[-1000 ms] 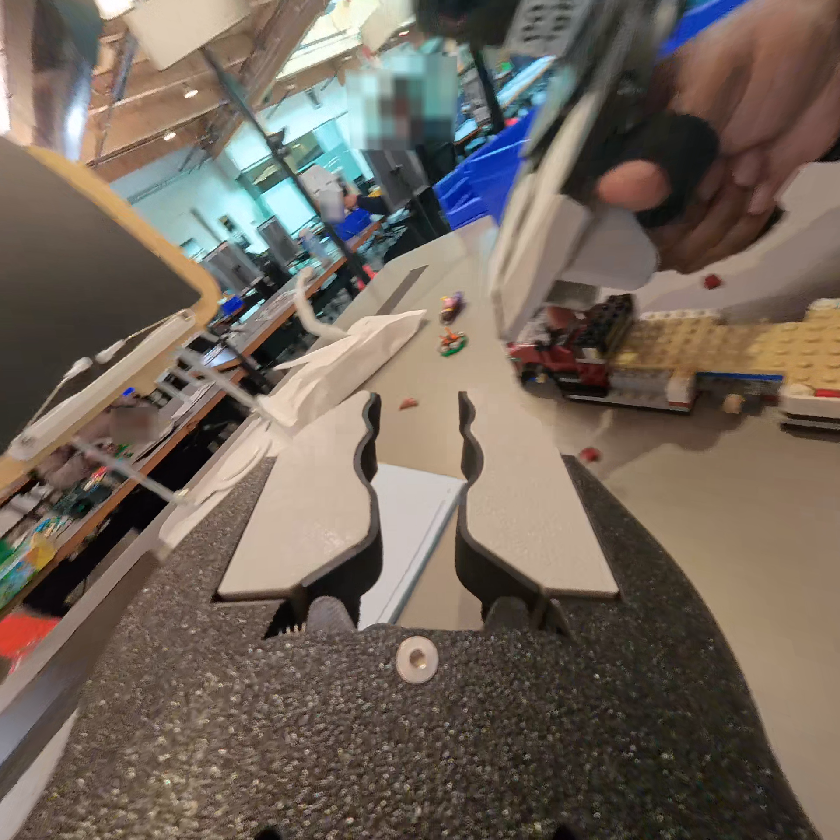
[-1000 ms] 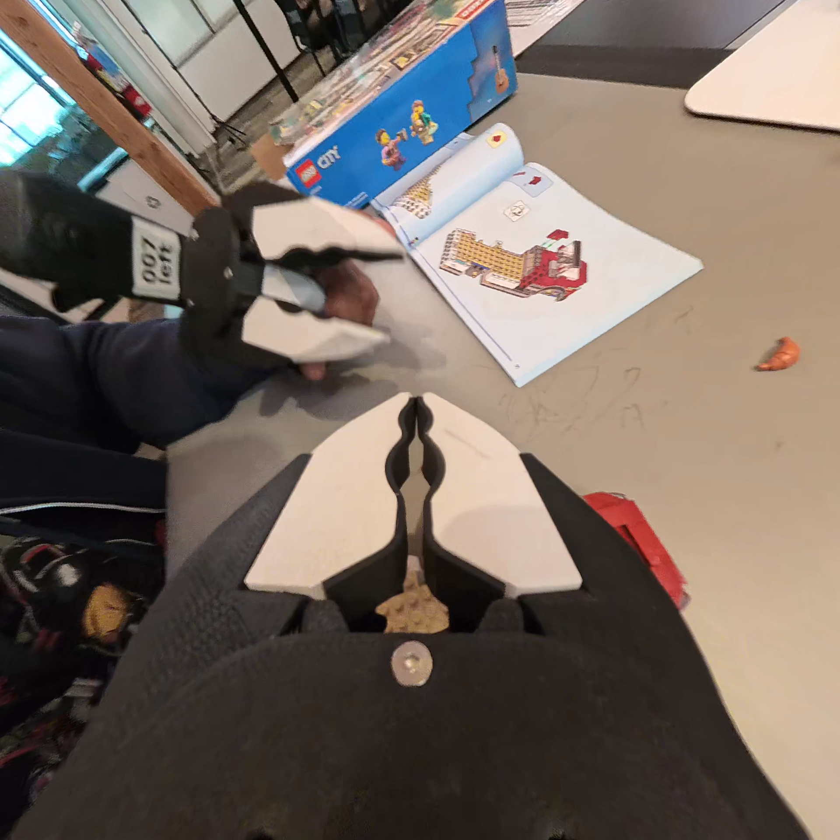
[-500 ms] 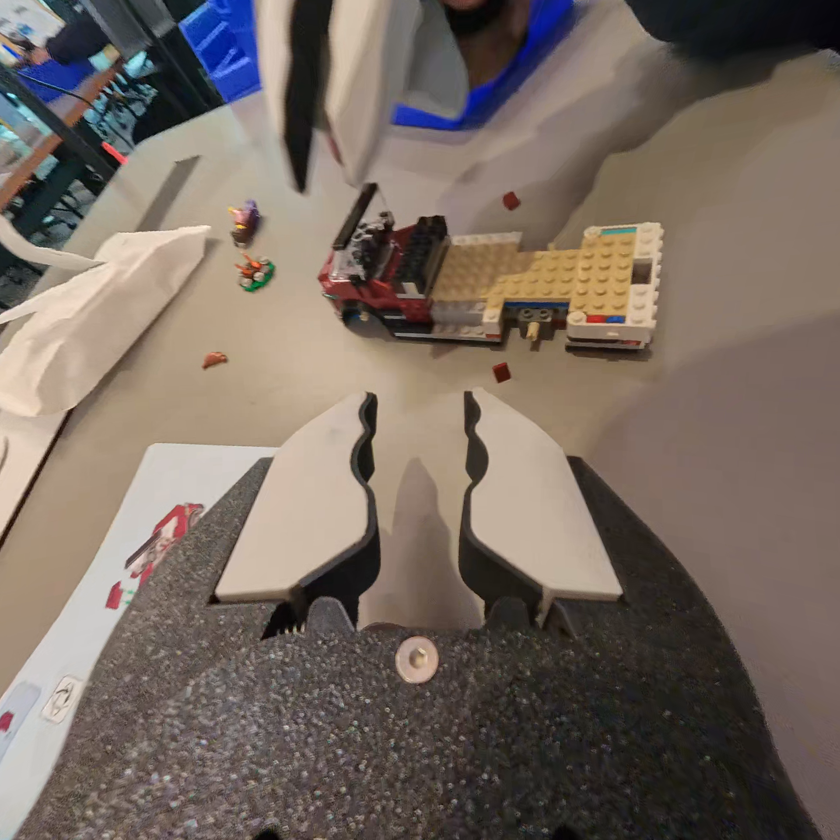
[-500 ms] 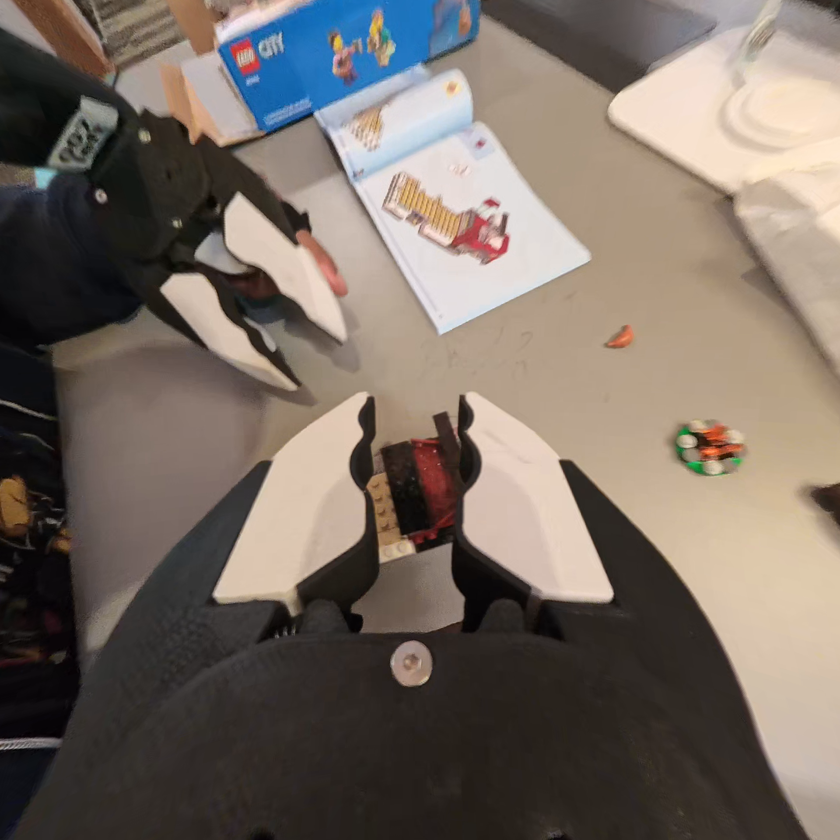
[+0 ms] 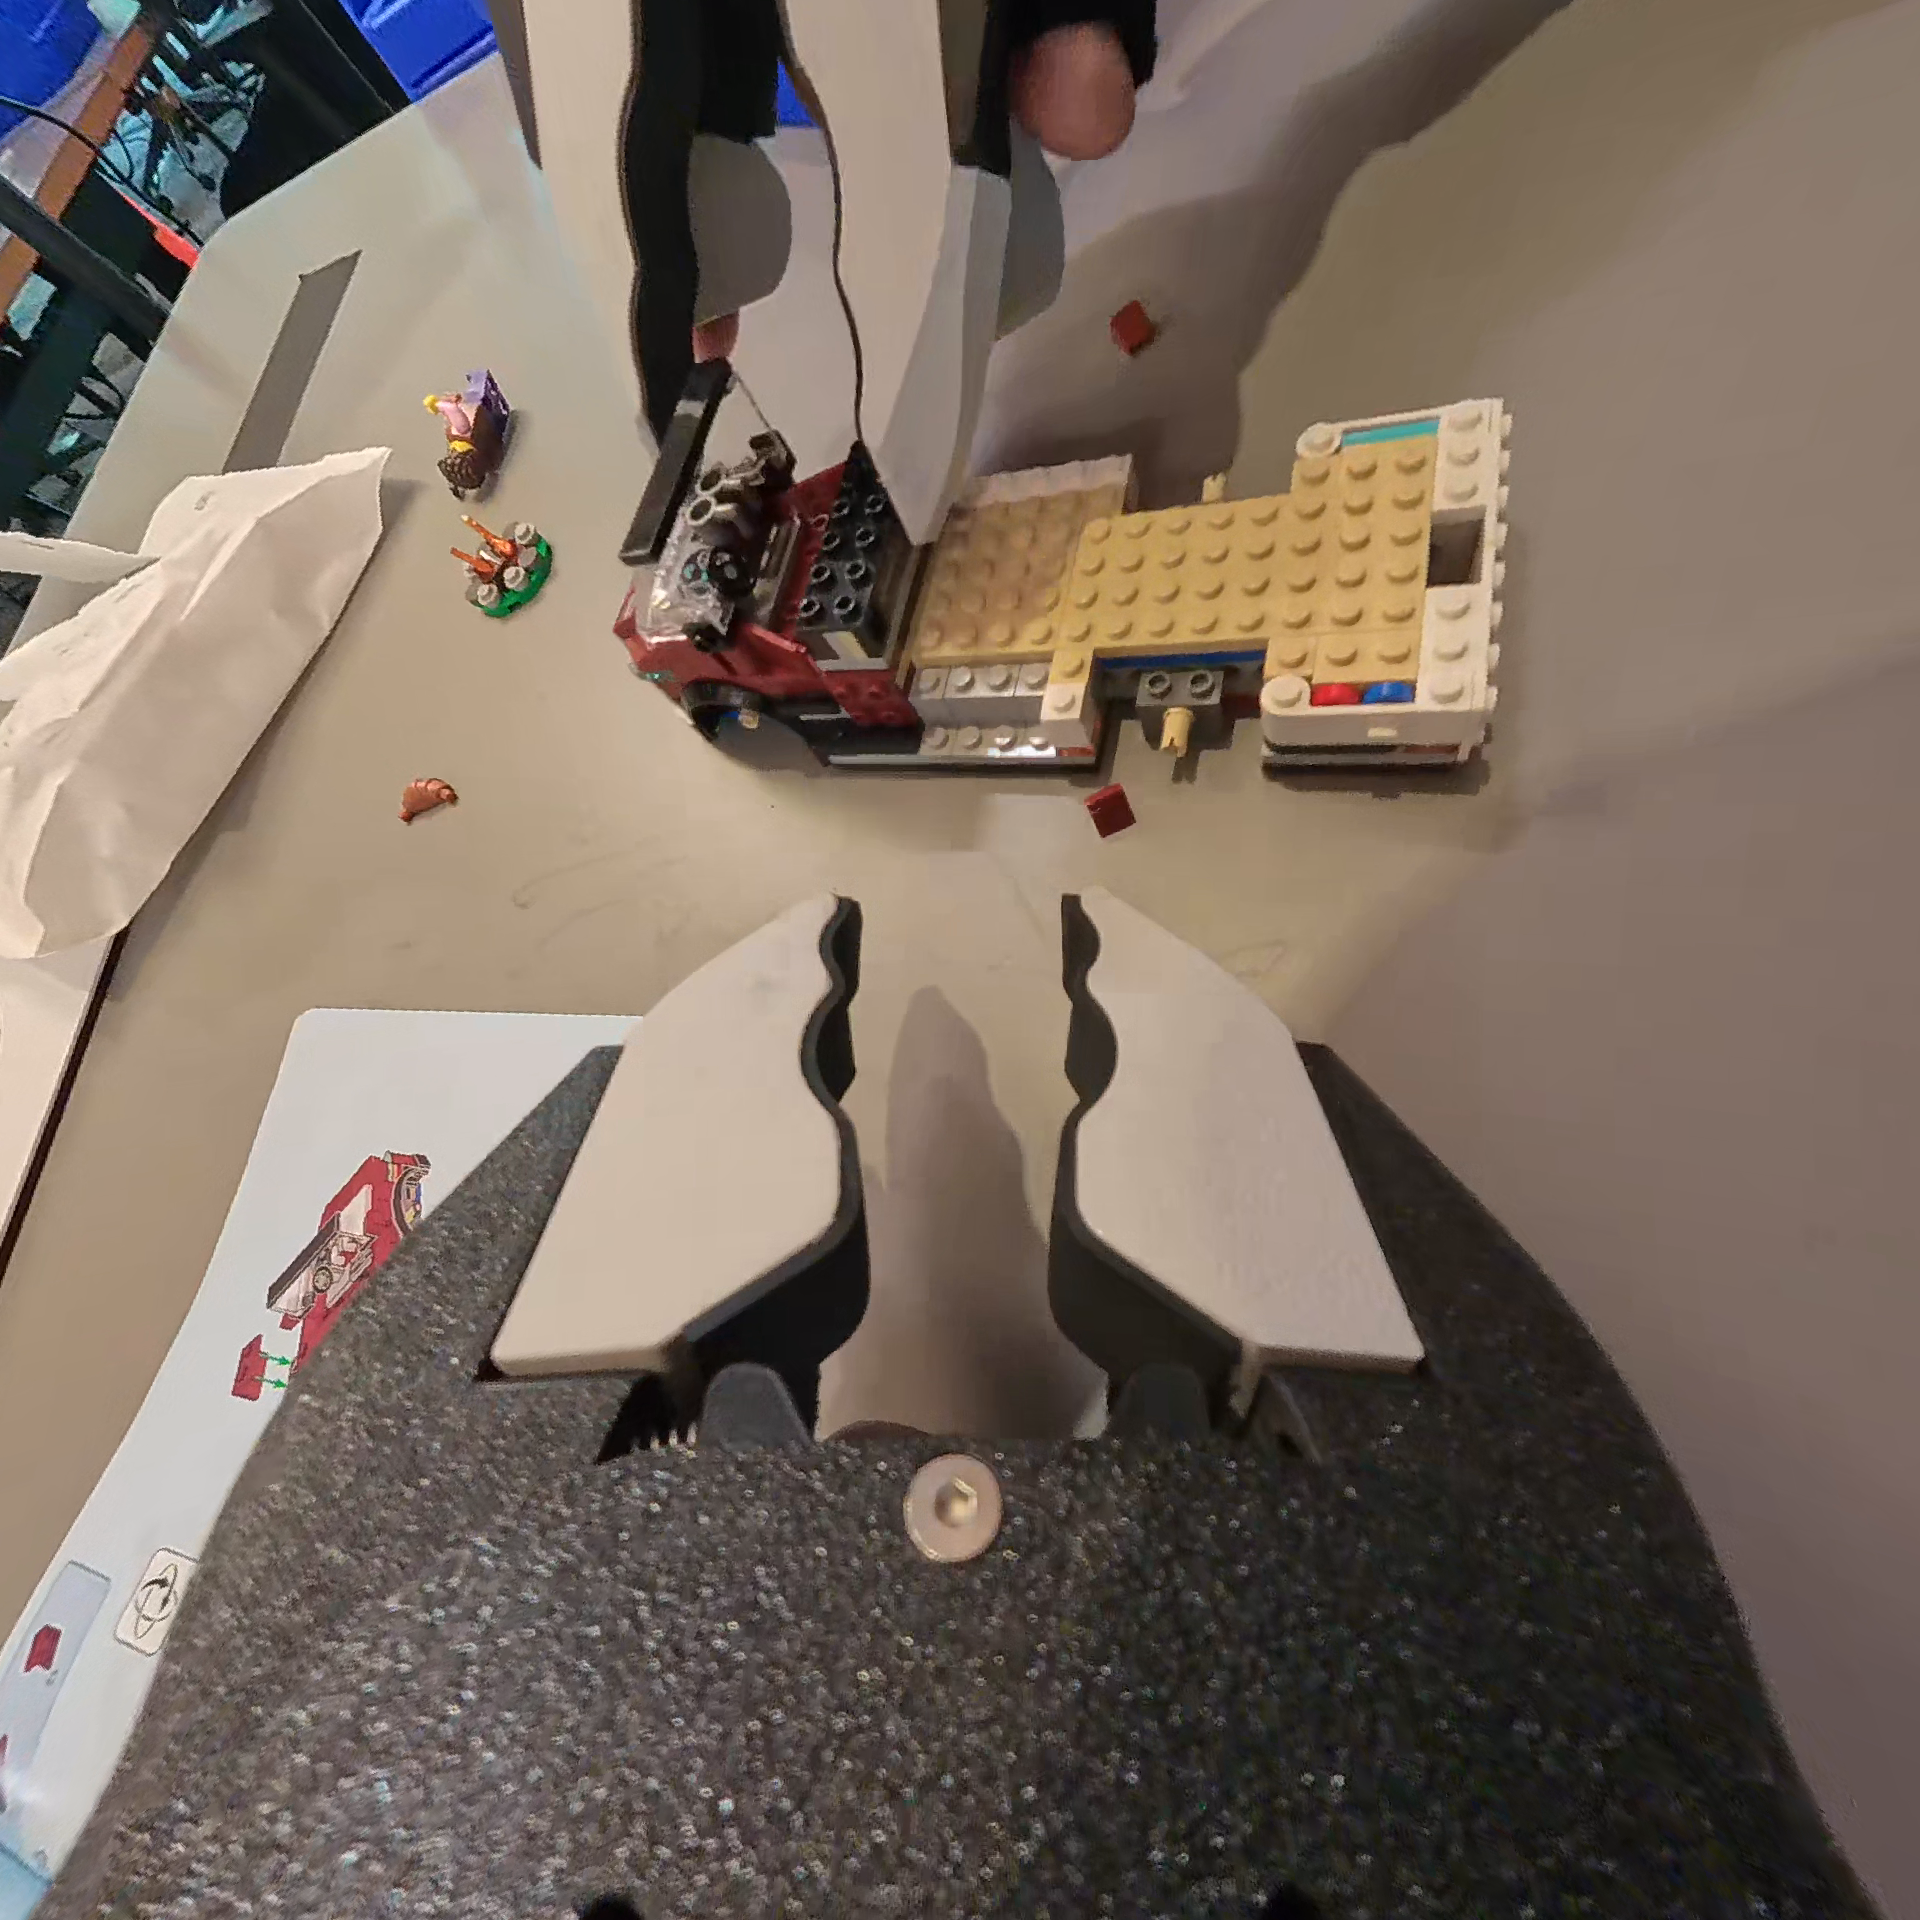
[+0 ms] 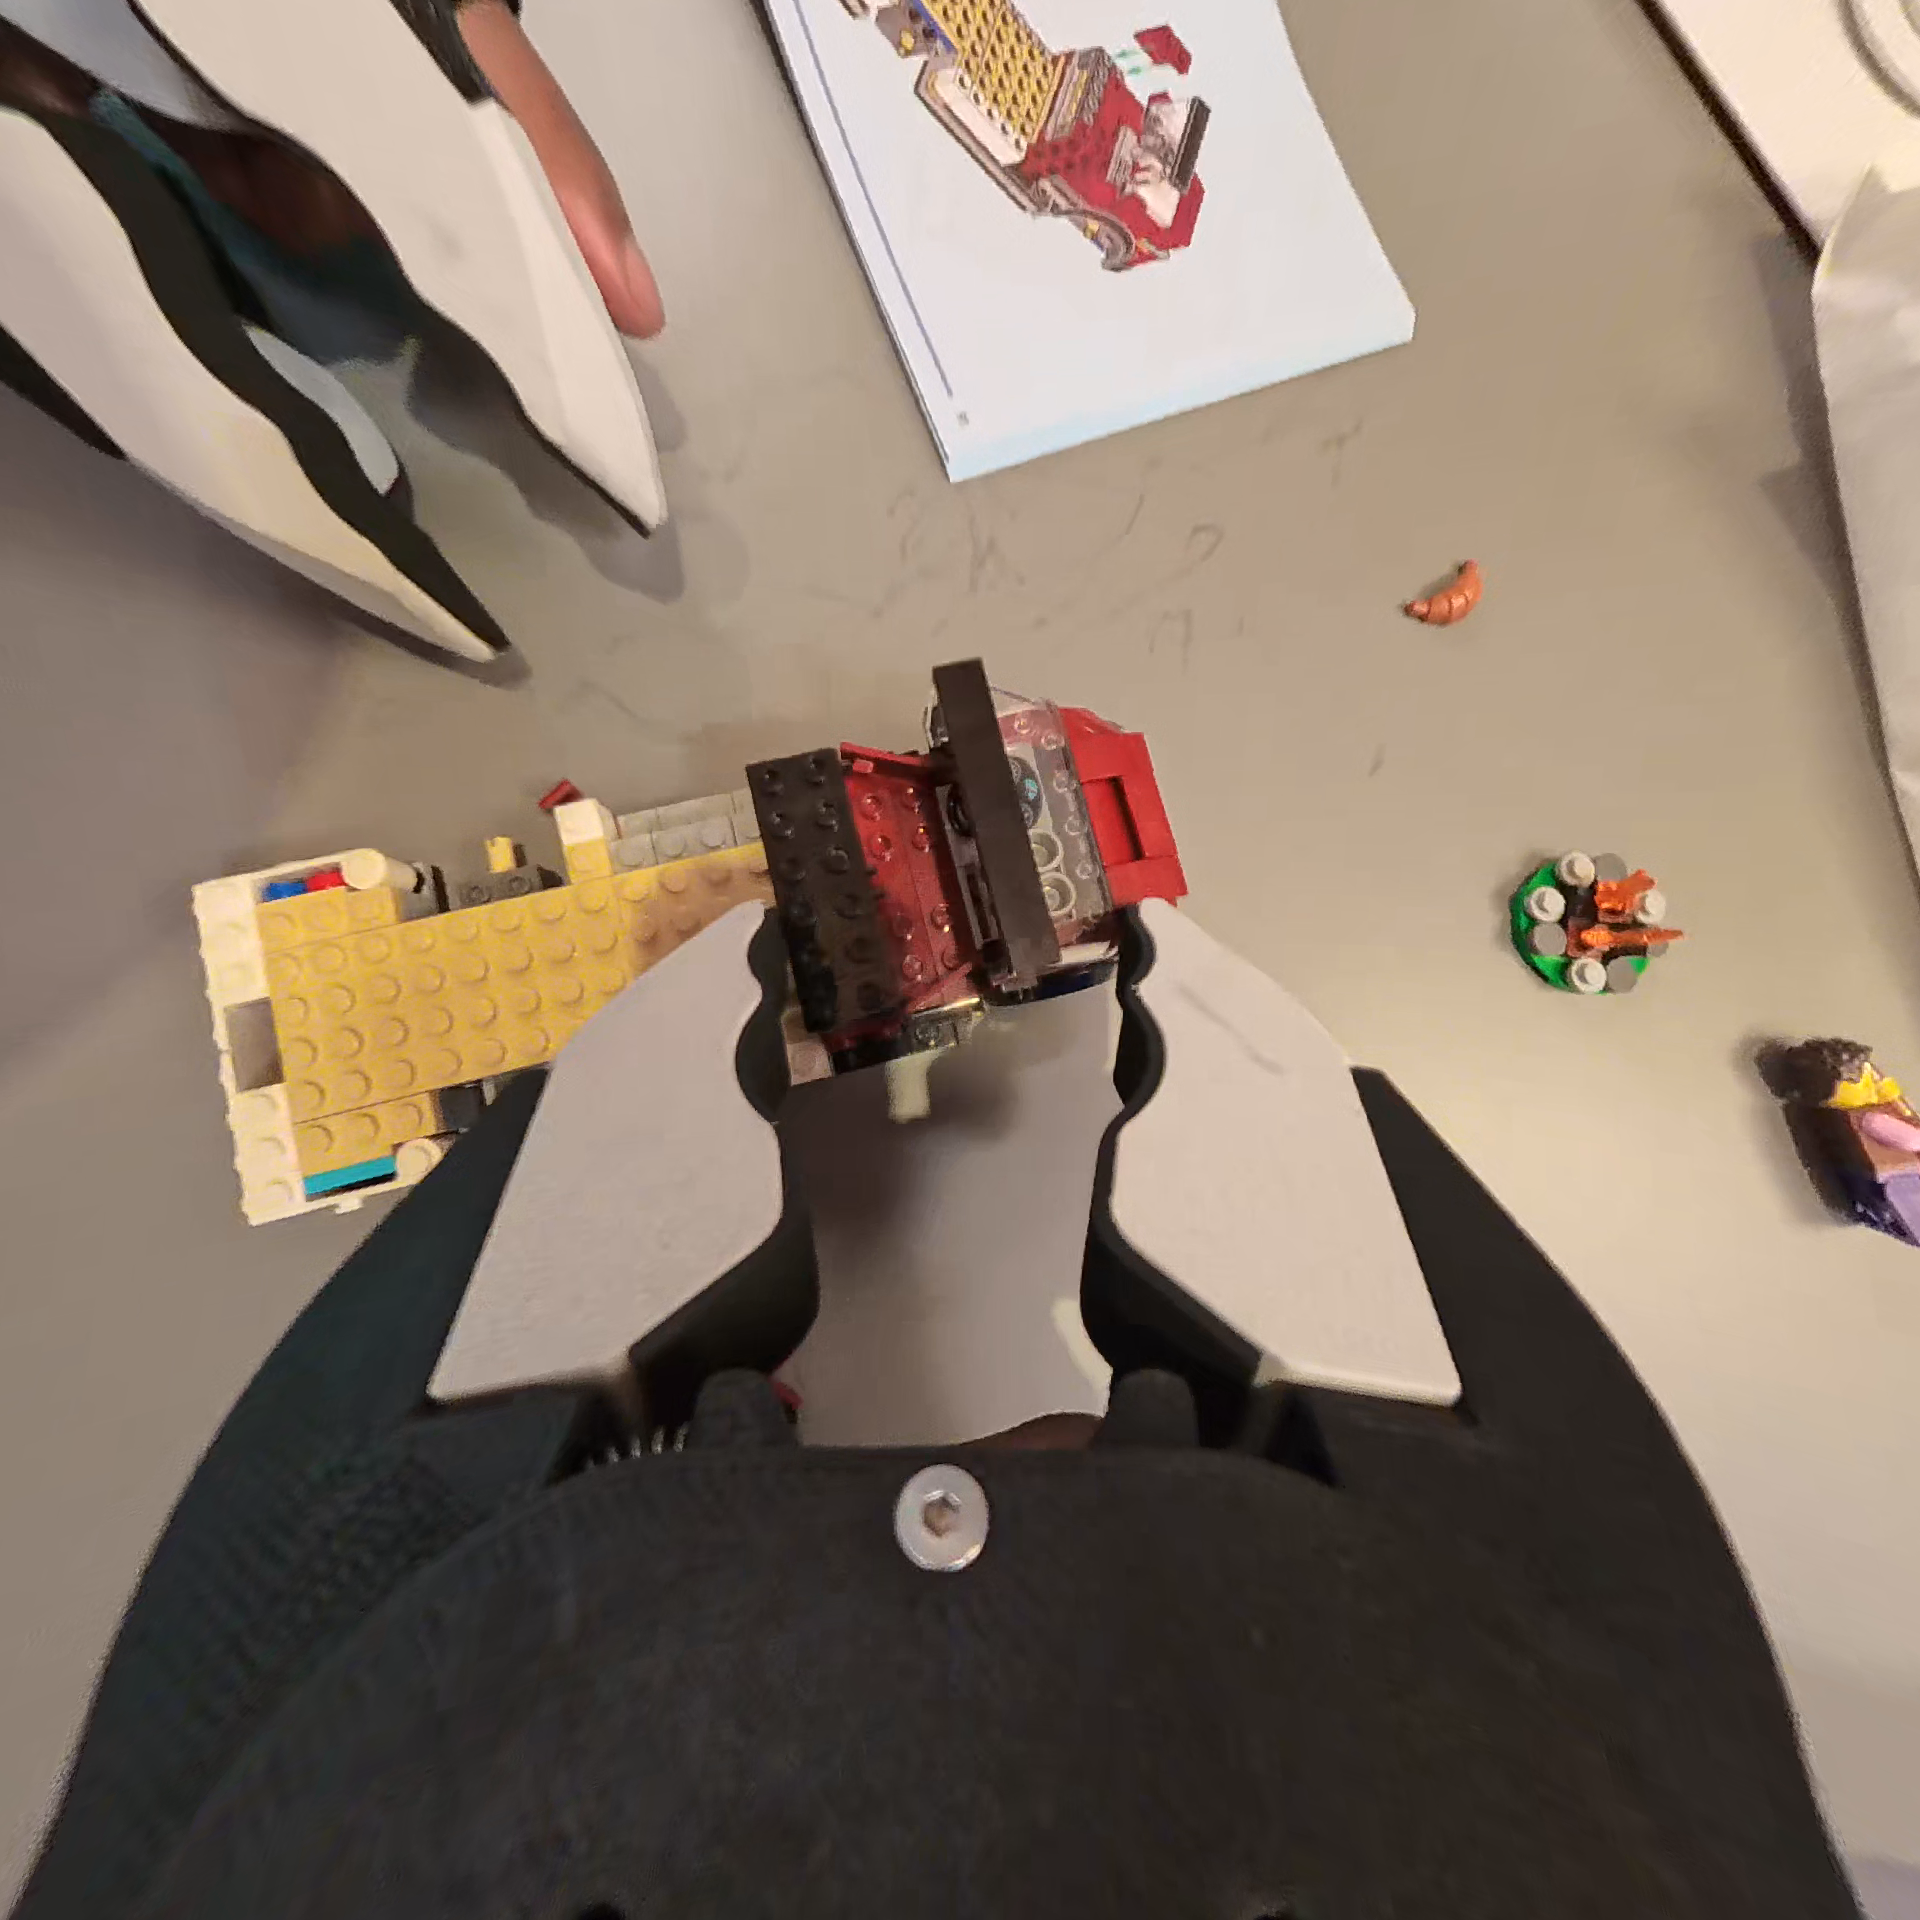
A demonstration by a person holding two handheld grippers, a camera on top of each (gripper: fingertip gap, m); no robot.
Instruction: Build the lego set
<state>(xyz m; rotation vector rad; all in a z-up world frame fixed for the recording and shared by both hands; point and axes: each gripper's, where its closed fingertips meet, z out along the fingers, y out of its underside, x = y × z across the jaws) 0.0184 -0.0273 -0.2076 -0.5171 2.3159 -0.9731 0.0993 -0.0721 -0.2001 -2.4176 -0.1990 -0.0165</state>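
Note:
A brick vehicle model with a tan studded deck and a dark red cab lies on the grey table. My right gripper is open wide, its fingertips on either side of the cab; a black plate stands tilted up on the cab. In the left wrist view one right finger reaches down behind the cab. My left gripper is open and empty, above the table in front of the model, near a small dark red brick. It also shows in the right wrist view.
An open instruction booklet lies beyond the model and under my left gripper. A white paper bag, a brown croissant piece, a green round piece, a minifigure and another red brick lie around. From the right gripper's tips to the green round piece is close to 11 cm. It is also in sight in the right wrist view.
My right gripper went from shut to wide open and came down around the cab. My left gripper tilted from level to looking down at the table and stayed open.

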